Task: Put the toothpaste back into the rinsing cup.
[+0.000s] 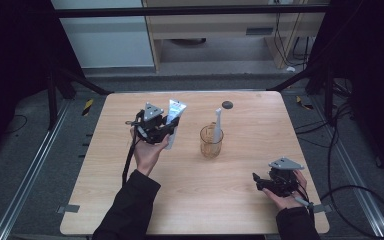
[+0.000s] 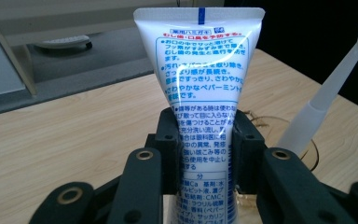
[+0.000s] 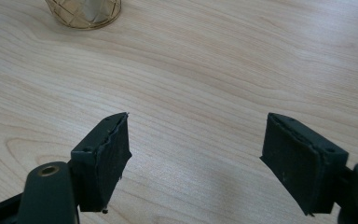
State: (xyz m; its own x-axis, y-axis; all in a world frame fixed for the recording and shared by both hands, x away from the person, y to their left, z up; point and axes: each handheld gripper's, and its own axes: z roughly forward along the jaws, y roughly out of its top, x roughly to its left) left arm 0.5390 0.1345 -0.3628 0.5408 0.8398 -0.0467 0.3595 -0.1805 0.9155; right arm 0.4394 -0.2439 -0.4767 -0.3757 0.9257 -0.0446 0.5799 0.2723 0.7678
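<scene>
left tool (image 2: 204, 140) clamped on the toothpaste tube (image 2: 200, 70), tube upright between its jaws.

Light wood table (image 1: 230, 200); on it an amber glass cup (image 1: 211, 142) near centre, small dark disc (image 1: 227, 104) by far edge.

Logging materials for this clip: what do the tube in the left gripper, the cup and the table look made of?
Toothpaste tube: soft glossy plastic, judging by its sheen and flat crimped end. Cup: clear amber, probably plastic or glass; the toothbrush shows through its wall. Table: pale wood grain, matte, perhaps laminate. Left gripper pads clamp the tube.
</scene>
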